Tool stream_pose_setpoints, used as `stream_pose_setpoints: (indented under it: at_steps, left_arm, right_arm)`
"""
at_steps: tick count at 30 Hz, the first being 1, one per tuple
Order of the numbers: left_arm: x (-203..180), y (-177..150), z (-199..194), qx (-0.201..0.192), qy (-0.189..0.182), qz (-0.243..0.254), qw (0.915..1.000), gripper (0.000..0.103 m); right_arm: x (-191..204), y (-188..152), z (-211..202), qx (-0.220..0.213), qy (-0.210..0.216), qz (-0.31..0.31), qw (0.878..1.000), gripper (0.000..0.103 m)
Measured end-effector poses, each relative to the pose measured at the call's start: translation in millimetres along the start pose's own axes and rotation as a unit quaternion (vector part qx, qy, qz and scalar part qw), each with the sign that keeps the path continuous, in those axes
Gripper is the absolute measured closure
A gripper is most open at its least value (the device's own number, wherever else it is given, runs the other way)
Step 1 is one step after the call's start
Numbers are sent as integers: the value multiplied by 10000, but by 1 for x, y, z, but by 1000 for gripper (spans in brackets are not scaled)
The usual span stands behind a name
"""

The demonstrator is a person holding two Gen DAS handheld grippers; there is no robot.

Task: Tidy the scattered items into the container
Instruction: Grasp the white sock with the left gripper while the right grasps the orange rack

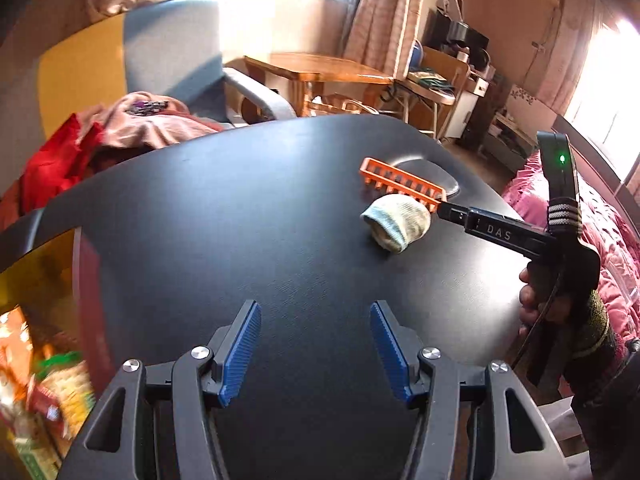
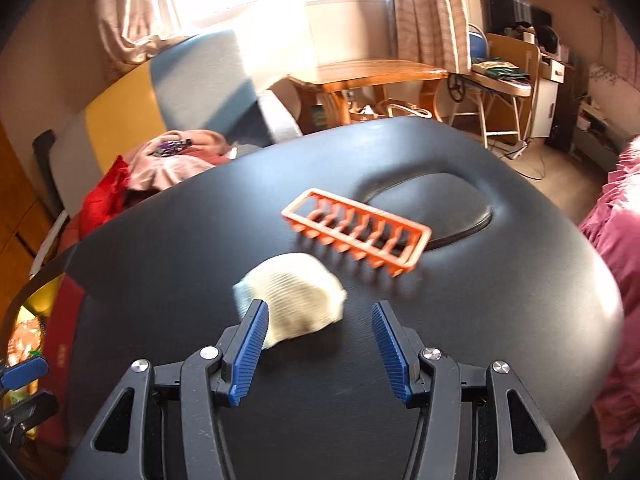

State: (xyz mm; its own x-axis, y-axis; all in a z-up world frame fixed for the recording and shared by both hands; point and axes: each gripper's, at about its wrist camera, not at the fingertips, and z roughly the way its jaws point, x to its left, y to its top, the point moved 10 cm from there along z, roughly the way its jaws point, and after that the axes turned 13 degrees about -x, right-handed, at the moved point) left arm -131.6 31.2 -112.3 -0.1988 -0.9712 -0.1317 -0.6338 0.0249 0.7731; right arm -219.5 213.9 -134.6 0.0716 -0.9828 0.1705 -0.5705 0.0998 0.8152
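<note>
Both tools stand spread and empty: the left gripper over bare black table, the right gripper just short of the rolled sock, which lies near the orange rack. To grip well, centre the sock between the pads, since it sits toward the left finger, then carry it to the container at the table's left.

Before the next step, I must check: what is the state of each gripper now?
Left gripper: open, holding nothing.
Right gripper: open, holding nothing; the sock is just ahead.
</note>
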Motion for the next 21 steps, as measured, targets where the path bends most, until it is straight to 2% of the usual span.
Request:
stream_pose_setpoints:
  at_steps: [5, 12, 18, 21]
  left_arm:
    - [-29, 17, 39, 72, -236, 169, 9996, 45]
    - [-60, 48, 90, -47, -659, 444, 9968, 43]
    - [-75, 54, 129, 99, -955, 740, 9926, 42]
    - [-81, 53, 145, 203, -1161, 822, 9896, 42]
  right_arm:
    - [-22, 28, 31, 81, 33, -41, 10000, 42]
    - [-15, 50, 88, 451, 470, -410, 9970, 35]
    - [-3, 39, 120, 1004, 943, -1030, 9851, 36]
    - [-2, 28, 123, 1193, 1140, -1271, 9781, 40]
